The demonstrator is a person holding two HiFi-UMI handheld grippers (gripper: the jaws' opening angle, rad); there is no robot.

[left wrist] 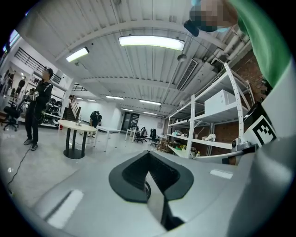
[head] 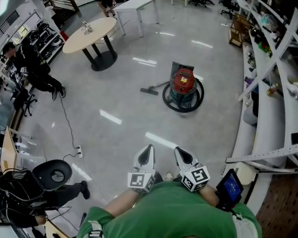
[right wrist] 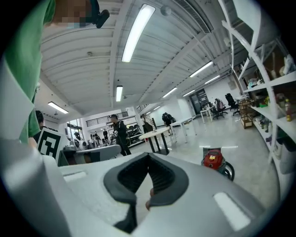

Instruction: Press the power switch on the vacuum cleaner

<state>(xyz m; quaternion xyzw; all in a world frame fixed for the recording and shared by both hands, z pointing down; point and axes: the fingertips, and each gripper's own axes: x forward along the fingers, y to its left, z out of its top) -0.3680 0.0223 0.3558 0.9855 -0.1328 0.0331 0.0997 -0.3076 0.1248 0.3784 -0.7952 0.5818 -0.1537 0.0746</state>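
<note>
The vacuum cleaner (head: pixel 183 83) is a red canister with a black hose coiled round its base, standing on the grey floor well ahead of me. Its wand and floor nozzle (head: pixel 150 90) lie out to its left. The right gripper view also has the vacuum cleaner (right wrist: pixel 213 159), small and far off to the right of the jaws. My left gripper (head: pixel 149 148) and right gripper (head: pixel 179 150) are held close to my chest, side by side, both far short of the vacuum. In the gripper views the left gripper (left wrist: pixel 149 154) and right gripper (right wrist: pixel 148 157) show their jaws together with nothing between them.
A round table (head: pixel 91 32) stands at the back left, with a white table (head: pixel 135 7) behind it. White shelving (head: pixel 265 93) runs down the right side. A person in black (head: pixel 37 65) stands at the left; a chair (head: pixel 53 174) and floor cable (head: pixel 70 130) lie lower left.
</note>
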